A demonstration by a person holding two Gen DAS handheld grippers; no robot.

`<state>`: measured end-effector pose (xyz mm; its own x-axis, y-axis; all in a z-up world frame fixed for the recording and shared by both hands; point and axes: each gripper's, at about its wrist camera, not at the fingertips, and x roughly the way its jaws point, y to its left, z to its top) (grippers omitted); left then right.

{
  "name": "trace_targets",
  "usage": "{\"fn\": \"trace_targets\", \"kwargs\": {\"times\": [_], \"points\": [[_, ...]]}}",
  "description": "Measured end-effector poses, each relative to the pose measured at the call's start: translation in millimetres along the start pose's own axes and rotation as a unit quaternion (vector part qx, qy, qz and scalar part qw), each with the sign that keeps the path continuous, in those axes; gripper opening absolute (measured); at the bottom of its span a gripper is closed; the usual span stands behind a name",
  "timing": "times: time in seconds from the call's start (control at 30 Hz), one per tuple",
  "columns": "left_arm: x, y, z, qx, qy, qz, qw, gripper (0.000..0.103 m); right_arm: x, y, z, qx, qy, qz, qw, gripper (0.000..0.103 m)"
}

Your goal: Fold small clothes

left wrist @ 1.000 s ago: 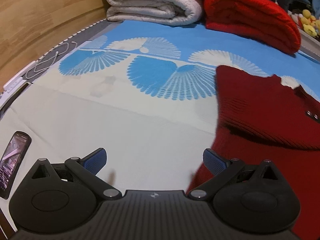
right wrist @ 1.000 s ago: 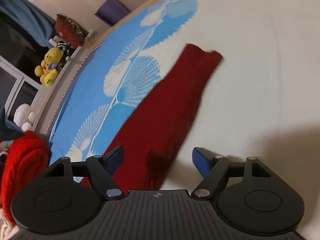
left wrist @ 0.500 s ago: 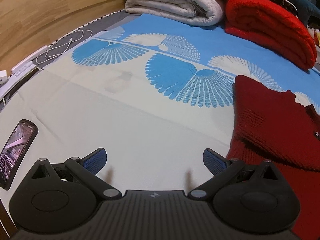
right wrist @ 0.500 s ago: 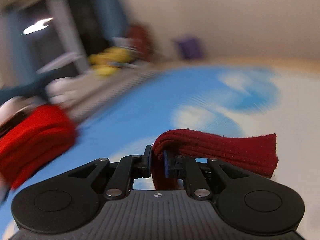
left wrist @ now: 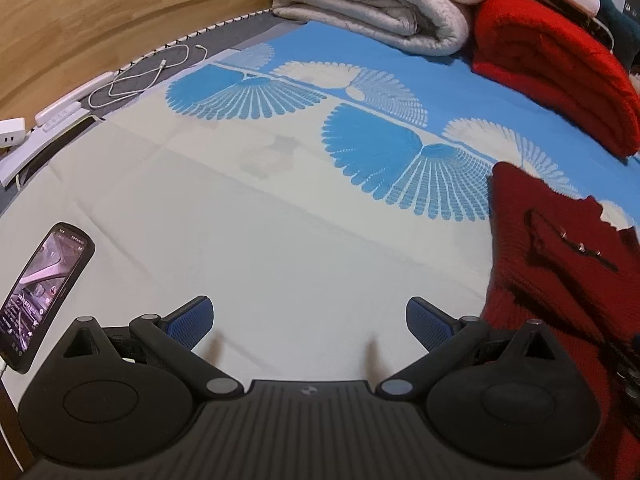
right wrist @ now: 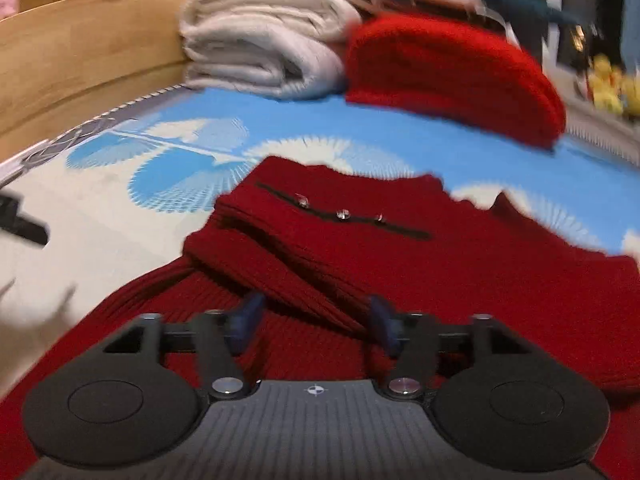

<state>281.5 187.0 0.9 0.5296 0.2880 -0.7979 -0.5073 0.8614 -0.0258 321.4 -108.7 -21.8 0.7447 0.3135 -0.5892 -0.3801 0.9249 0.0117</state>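
Observation:
A dark red knit sweater (right wrist: pixel 420 264) with small shiny buttons lies on the bed; a sleeve is folded over its body. It also shows at the right edge of the left wrist view (left wrist: pixel 560 264). My right gripper (right wrist: pixel 316 320) is open just above the folded sleeve, holding nothing. My left gripper (left wrist: pixel 308 322) is open and empty over the pale sheet, left of the sweater.
A phone (left wrist: pixel 38 296) lies at the left bed edge. Folded white quilts (left wrist: pixel 384 4) and a bright red blanket (left wrist: pixel 556 64) are stacked at the head of the bed. A charger cable (left wrist: pixel 136 80) and a wooden wall (left wrist: pixel 100 12) are at the far left.
My right gripper, shut on the sleeve half a second ago, has carried it over the sweater's body and opened. My left gripper has drifted left, away from the sweater.

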Motion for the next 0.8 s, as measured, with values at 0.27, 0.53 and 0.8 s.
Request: {"fn": "trace_targets", "kwargs": {"times": [0.27,0.53,0.8], "points": [[-6.8,-9.6,-5.2,0.026,0.004,-0.040,0.9988,0.103,-130.5,-116.7,-33.6,0.192,0.009,-0.123,0.974,0.072],[-15.8,-37.9,-42.6,0.103,0.017,-0.116,0.9877,0.103,-216.5,-162.5,-152.0,0.303,0.074,-0.176,0.934,0.076],[-49.0,-35.5,-109.3,0.173,0.003,-0.107,0.9790,0.103,-231.2,-154.0,-194.1,0.239,0.118,-0.160,0.950,0.079]]}}
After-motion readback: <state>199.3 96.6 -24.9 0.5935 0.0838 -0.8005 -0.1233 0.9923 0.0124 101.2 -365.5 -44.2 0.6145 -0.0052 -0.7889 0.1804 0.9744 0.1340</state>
